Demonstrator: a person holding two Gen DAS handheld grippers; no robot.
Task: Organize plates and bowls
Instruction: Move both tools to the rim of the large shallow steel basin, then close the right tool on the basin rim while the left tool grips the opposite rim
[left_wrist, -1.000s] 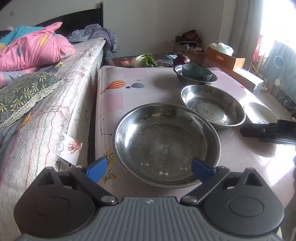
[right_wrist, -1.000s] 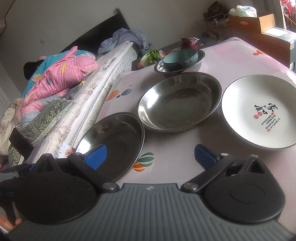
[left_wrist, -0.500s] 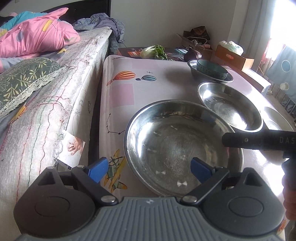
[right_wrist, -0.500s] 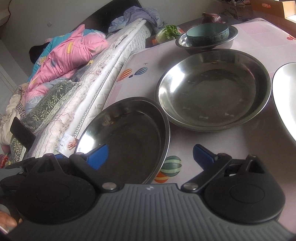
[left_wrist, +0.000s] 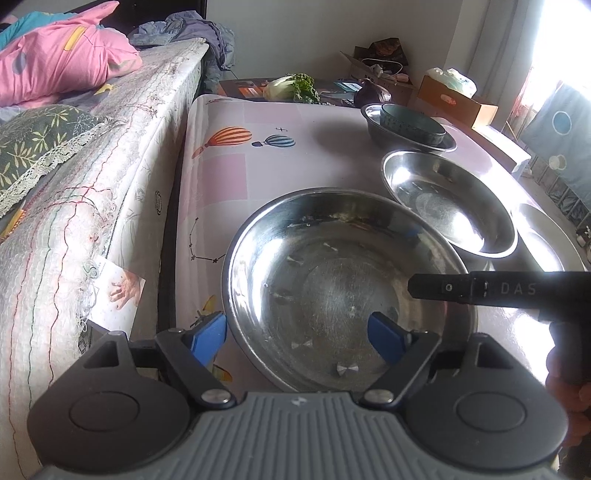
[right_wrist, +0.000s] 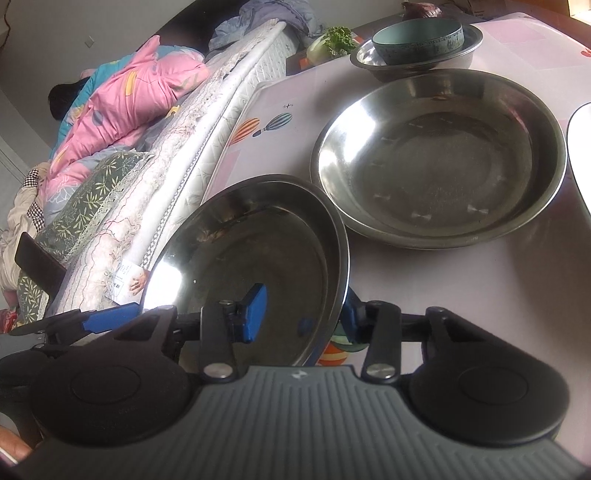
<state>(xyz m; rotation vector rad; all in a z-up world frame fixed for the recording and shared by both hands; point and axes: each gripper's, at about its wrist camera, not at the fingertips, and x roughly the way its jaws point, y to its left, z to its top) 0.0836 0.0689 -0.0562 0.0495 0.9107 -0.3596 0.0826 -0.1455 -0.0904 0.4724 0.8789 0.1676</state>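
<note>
A steel plate (left_wrist: 343, 288) lies nearest me on the table; it also shows in the right wrist view (right_wrist: 255, 266). My right gripper (right_wrist: 301, 315) straddles its near right rim, one pad (right_wrist: 253, 314) inside and one below, narrowed on the rim. My left gripper (left_wrist: 295, 336) is open, its left pad (left_wrist: 207, 338) outside the plate and its right pad above the plate's inside. A second steel plate (right_wrist: 439, 155) lies behind. A teal bowl (right_wrist: 417, 35) sits in a small steel bowl (right_wrist: 469, 44). A white plate (right_wrist: 580, 147) is at the right edge.
A bed with a pink quilt (left_wrist: 62, 55) runs along the table's left edge. Greens (left_wrist: 291, 86) and an onion (left_wrist: 371, 94) lie past the table's far end. Cardboard boxes (left_wrist: 458, 99) stand at the back right. The right gripper's body (left_wrist: 498, 288) reaches over the plate's right side.
My right gripper has moved onto the near plate and narrowed from wide open across its rim. My left gripper has come closer to the plate and stays open.
</note>
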